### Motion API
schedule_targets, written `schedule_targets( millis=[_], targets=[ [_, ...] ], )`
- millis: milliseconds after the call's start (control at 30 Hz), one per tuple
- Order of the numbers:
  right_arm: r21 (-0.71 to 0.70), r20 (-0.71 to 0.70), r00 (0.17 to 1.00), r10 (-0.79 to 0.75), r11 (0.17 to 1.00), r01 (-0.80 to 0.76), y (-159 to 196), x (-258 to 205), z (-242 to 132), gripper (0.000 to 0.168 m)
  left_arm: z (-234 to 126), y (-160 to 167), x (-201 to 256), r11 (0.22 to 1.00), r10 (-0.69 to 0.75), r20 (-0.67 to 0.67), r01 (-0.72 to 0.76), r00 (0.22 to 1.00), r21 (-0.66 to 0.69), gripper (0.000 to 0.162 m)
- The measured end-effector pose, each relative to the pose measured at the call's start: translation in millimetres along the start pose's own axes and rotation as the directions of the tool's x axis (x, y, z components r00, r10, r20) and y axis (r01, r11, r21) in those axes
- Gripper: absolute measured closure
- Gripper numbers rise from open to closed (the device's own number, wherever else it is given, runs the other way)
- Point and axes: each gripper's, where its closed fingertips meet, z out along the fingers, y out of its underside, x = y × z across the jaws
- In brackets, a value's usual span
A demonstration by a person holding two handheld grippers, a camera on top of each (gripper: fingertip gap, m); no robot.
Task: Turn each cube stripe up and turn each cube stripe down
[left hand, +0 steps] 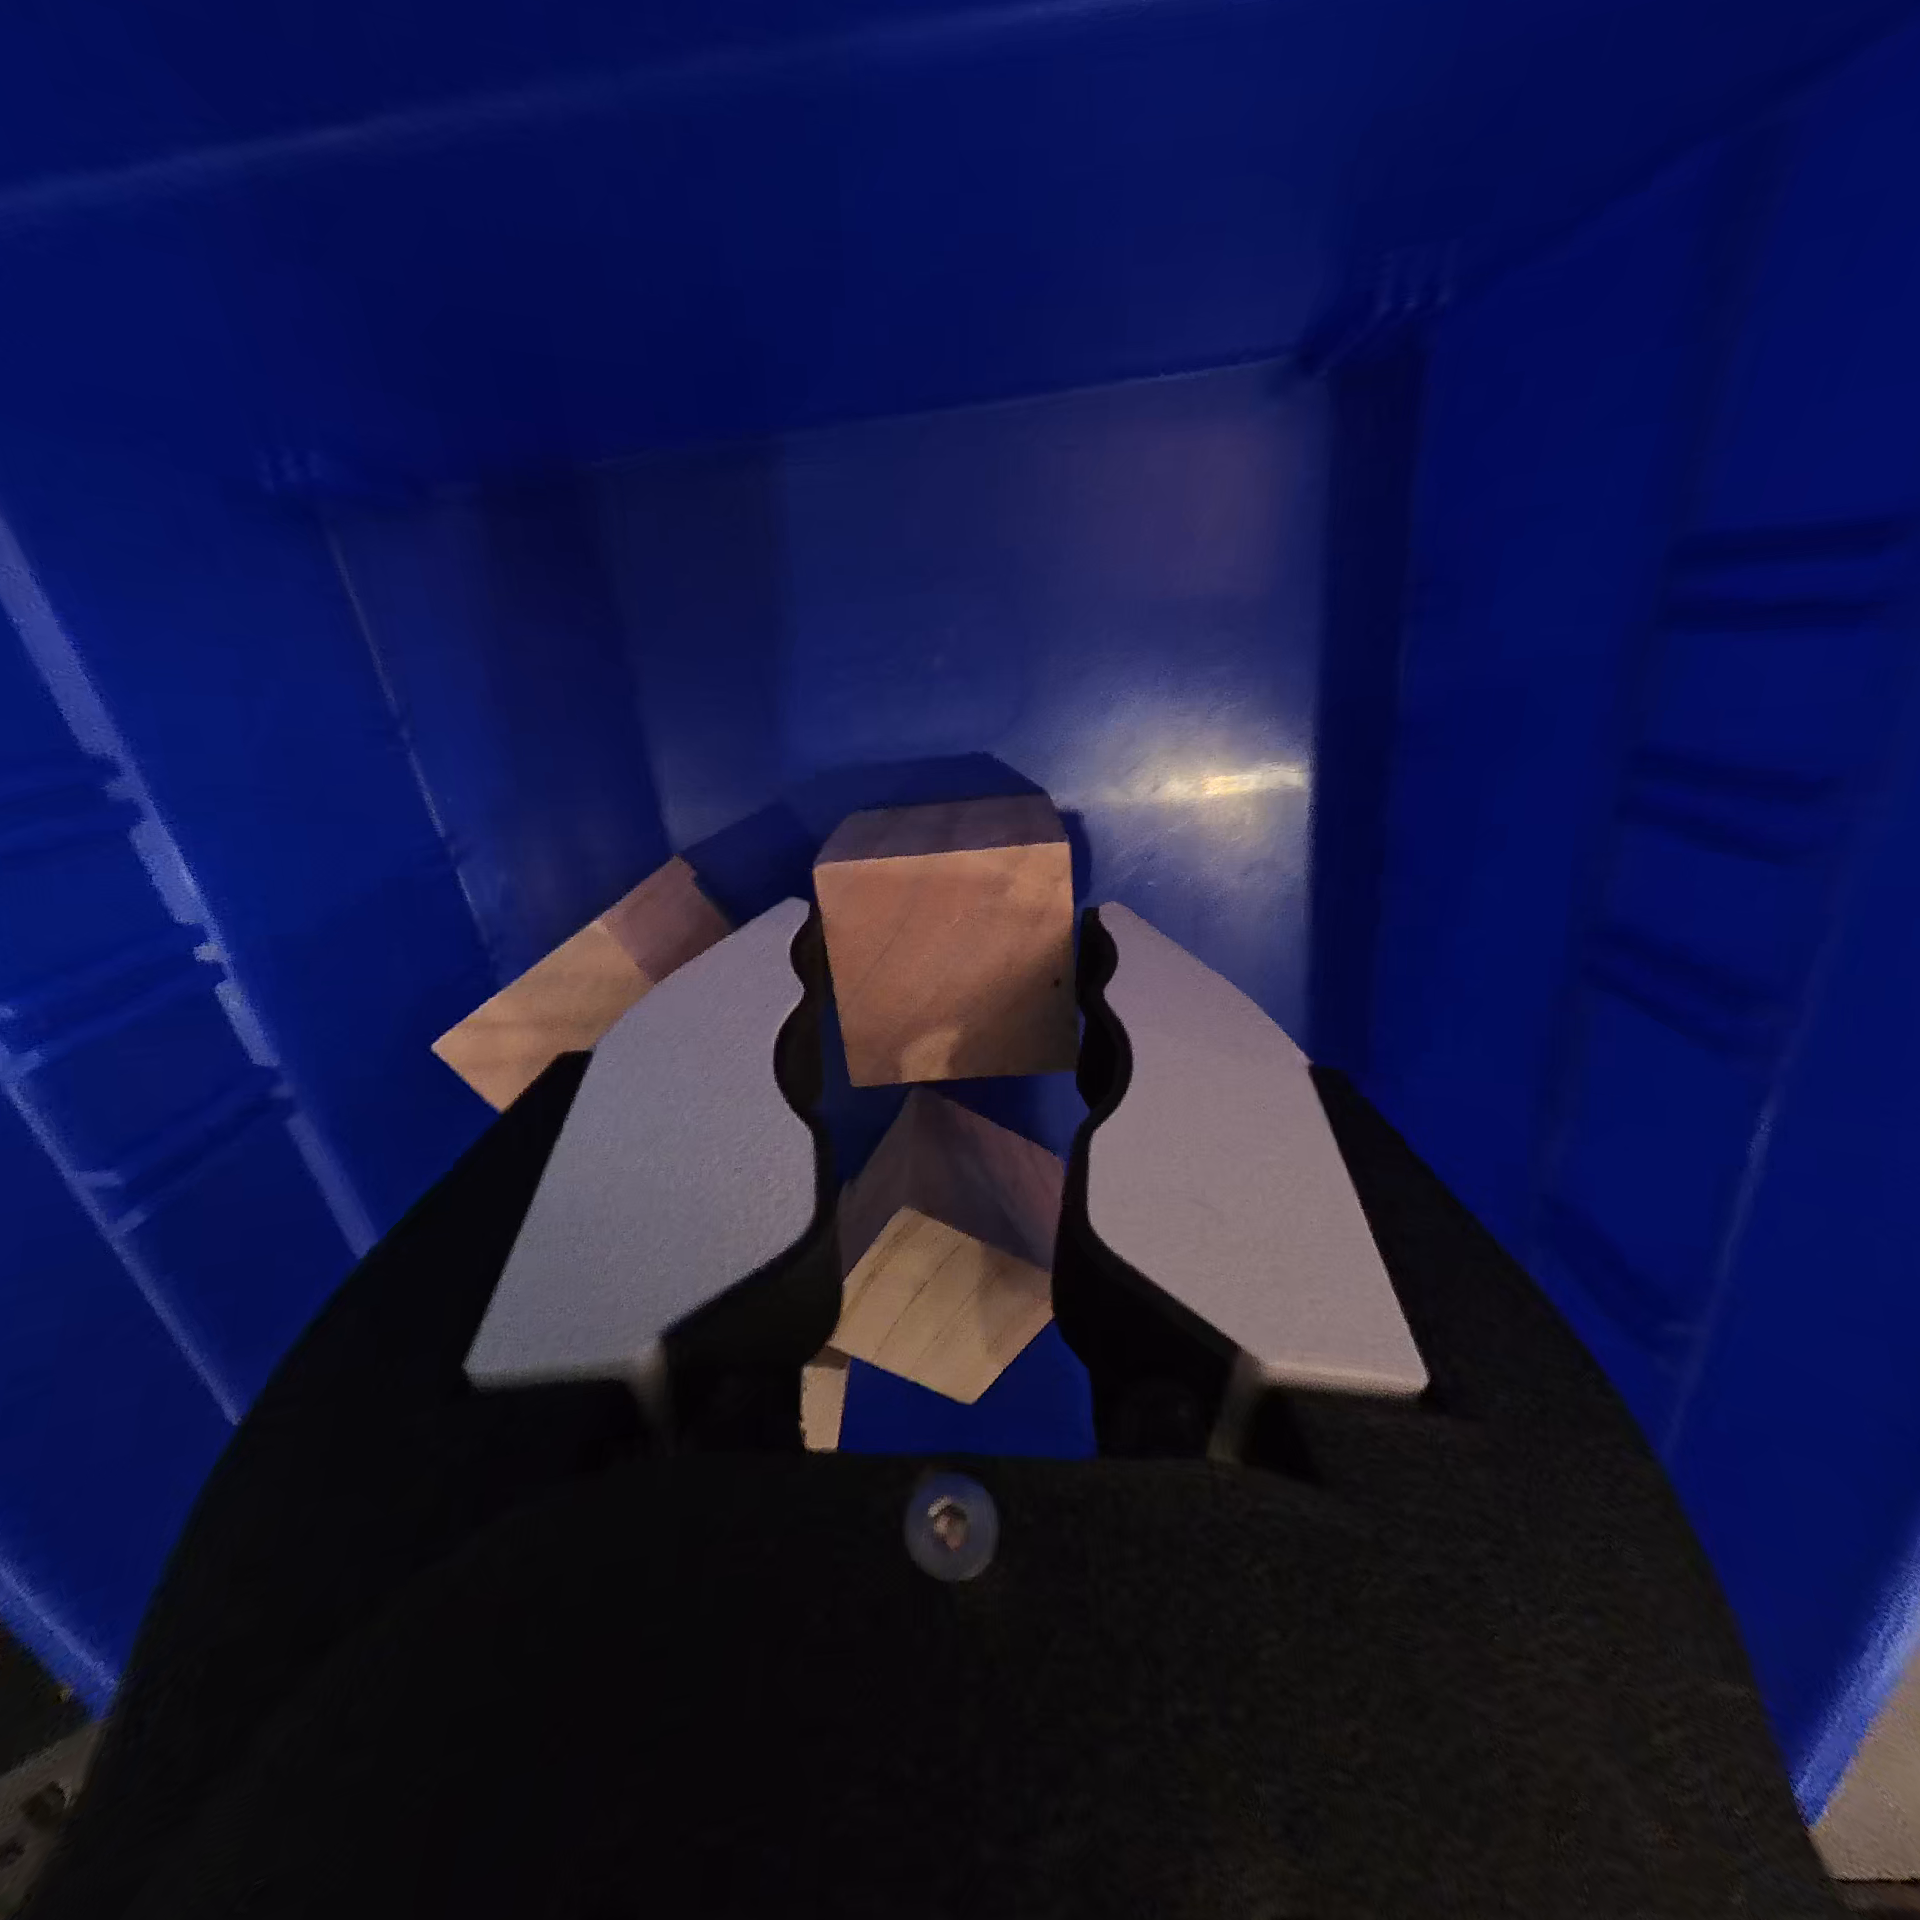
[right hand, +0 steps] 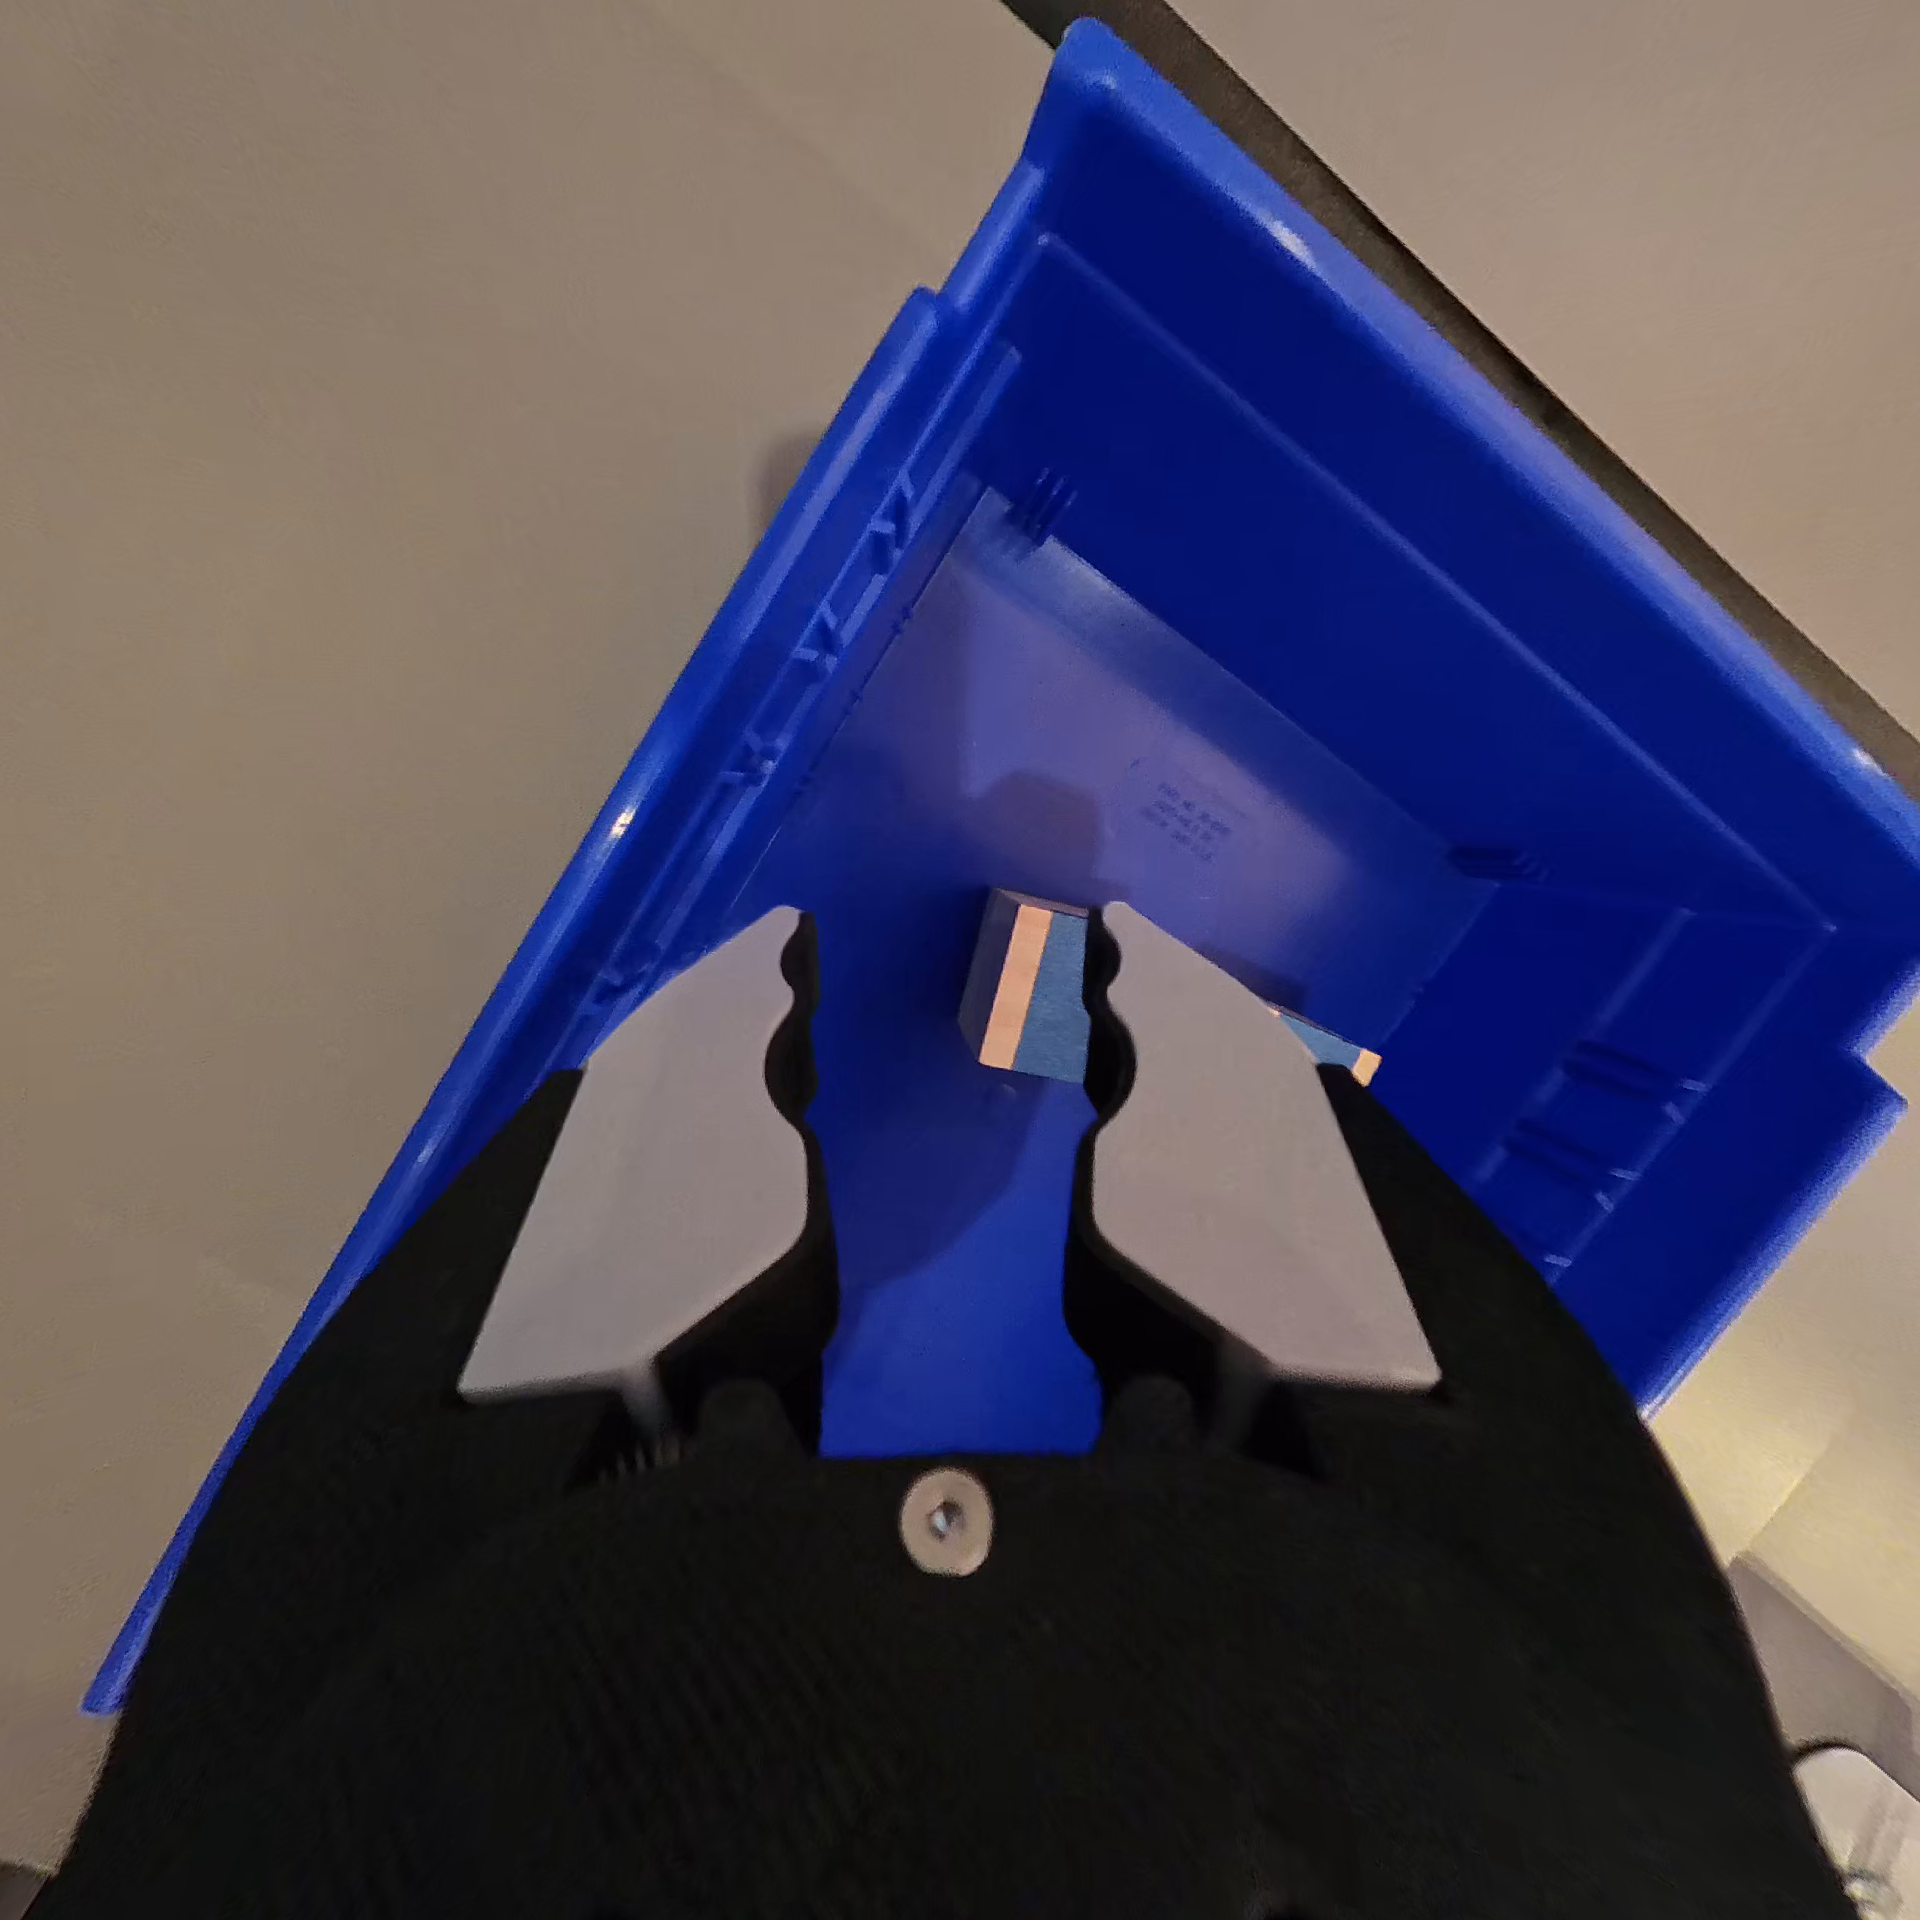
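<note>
Left gripper [left hand: 948, 966] clamps wooden cube [left hand: 940, 961] above bin [left hand: 1039, 582] floor; two more cubes below: one [left hand: 940, 1288] between fingers, one [left hand: 582, 966] left. Right gripper [right hand: 948, 997] parted, holding nothing, striped cube [right hand: 1029, 987] beside its right finger [right hand: 1247, 1174] in bin [right hand: 1299, 499].

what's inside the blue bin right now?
Blue bin holds wooden cubes: one gripped in the left claw, one below it, one partly hidden behind the left finger. The right wrist view shows a blue-striped cube. The claws may hide more.
</note>
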Motion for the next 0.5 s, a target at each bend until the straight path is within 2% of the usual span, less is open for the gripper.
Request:
schedule_targets(
  millis=[100,167,267,333,367,433,500],
  targets=[
    [0.010,-0.009,1.000,0.012,1.000,-0.012,-1,2,-3,0.117,-5,-3,6,0.999,0.028,-0.026,-0.027,0.999,0.017,0.116],
    [0.038,-0.026,0.999,0.018,0.999,-0.017,-5,5,-8,0.117,-21,-7,9,0.996,0.050,-0.047,-0.046,0.998,0.074,0.116],
    [0.110,-0.065,0.998,0.019,0.994,-0.011,-16,7,-24,0.117,-73,-22,29,0.955,0.108,-0.238,-0.034,0.965,0.295,0.117],
    [0.191,-0.084,0.996,-0.008,0.981,0.024,-29,-2,-43,0.118,-120,-27,42,0.886,0.186,-0.391,0.018,0.901,0.463,0.116],
    [0.243,-0.091,0.995,-0.031,0.969,0.052,-38,-11,-55,0.118,-147,-26,53,0.844,0.252,-0.488,0.057,0.835,0.534,0.116],
    [0.384,-0.090,0.989,-0.117,0.912,0.143,-62,-42,-83,0.118,-203,-14,81,0.780,0.414,-0.679,0.148,0.606,0.608,0.116],
    [0.564,-0.104,0.960,-0.260,0.779,0.273,-87,-88,-115,0.111,-245,6,104,0.750,0.551,-0.751,0.178,0.365,0.637,0.117]
  ],
)
